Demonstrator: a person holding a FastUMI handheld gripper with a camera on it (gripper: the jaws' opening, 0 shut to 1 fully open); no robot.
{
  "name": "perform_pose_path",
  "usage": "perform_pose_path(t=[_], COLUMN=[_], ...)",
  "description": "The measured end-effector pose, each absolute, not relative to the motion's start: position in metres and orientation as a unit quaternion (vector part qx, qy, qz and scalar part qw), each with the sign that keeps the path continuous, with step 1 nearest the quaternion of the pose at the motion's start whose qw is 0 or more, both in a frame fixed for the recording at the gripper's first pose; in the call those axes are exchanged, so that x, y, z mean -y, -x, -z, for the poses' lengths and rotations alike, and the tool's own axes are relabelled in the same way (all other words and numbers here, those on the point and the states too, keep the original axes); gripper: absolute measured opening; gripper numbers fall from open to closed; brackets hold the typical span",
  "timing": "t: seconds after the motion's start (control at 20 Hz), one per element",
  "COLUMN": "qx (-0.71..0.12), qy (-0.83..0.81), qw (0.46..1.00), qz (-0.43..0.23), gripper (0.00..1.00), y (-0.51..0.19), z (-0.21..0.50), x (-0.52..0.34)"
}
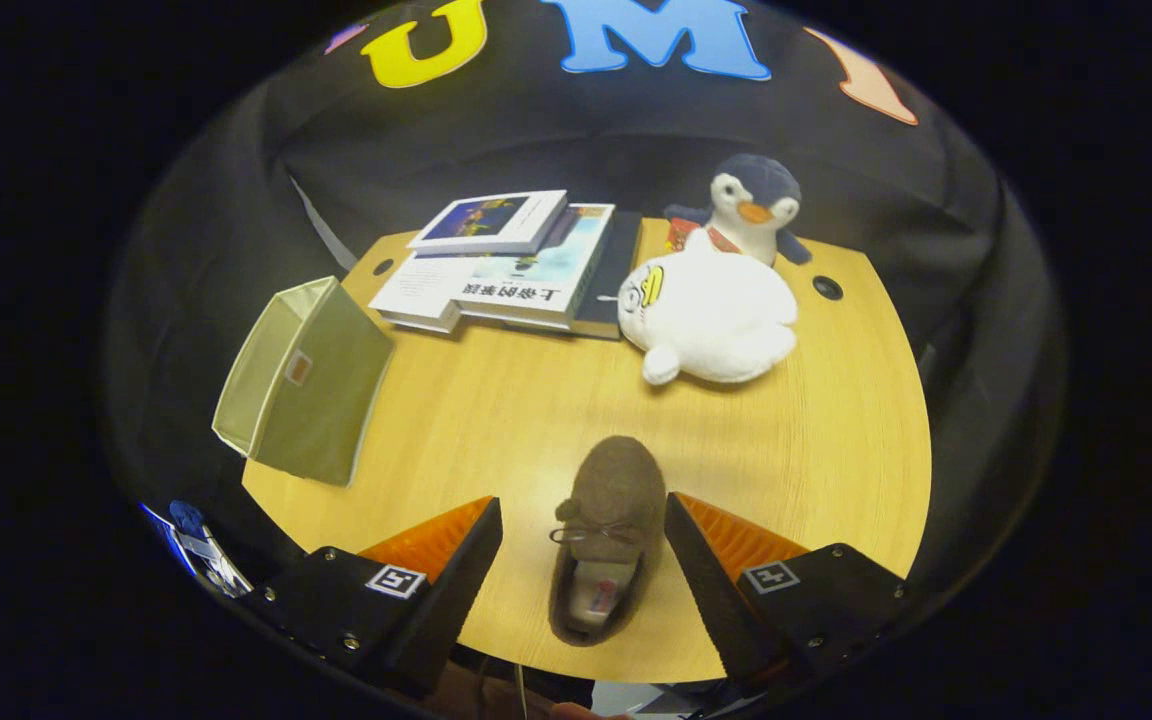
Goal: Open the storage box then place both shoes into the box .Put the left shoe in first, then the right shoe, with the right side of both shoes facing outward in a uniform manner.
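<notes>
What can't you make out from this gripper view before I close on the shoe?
- Shoe, between the open hand-held gripper fingers: left or right is unclear; the view looks down on its top.
- Storage box, at the table's edge: its inside is hidden by its own wall.
- Penguin toy: lower body hidden behind the white plush.
- Lower books: covered by the top book.

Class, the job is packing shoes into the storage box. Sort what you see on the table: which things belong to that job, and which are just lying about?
Part of the job:
- brown shoe, between the open gripper fingers
- green storage box, at the table's edge

Lying about:
- stack of books
- white plush toy
- penguin plush
</notes>
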State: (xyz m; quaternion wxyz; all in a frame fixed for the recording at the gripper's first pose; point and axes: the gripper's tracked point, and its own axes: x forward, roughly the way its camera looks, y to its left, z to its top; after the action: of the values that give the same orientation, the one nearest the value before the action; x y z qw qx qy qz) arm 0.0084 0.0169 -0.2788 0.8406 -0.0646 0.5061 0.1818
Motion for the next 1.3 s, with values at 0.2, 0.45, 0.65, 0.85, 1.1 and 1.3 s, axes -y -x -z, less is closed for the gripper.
perform_pose_path(t=[0.2, 0.45, 0.65, 0.85, 1.1, 1.3], qx=[-0.541, -0.600, -0.634, -0.653, -0.656, -0.649], qy=[0.071, 0.083, 0.064, 0.057, 0.055, 0.055], qw=[0.821, 0.782, 0.760, 0.742, 0.741, 0.750], qz=[-0.168, -0.146, -0.128, -0.138, -0.131, -0.113], gripper=[0.99, 0.99, 0.99, 0.97, 0.30, 0.00], y=[0.003, 0.018, 0.022, 0.021, 0.018, 0.012], z=[0.307, 0.358, 0.384, 0.402, 0.410, 0.397], x=[0.005, 0.023, 0.029, 0.025, 0.030, 0.035])
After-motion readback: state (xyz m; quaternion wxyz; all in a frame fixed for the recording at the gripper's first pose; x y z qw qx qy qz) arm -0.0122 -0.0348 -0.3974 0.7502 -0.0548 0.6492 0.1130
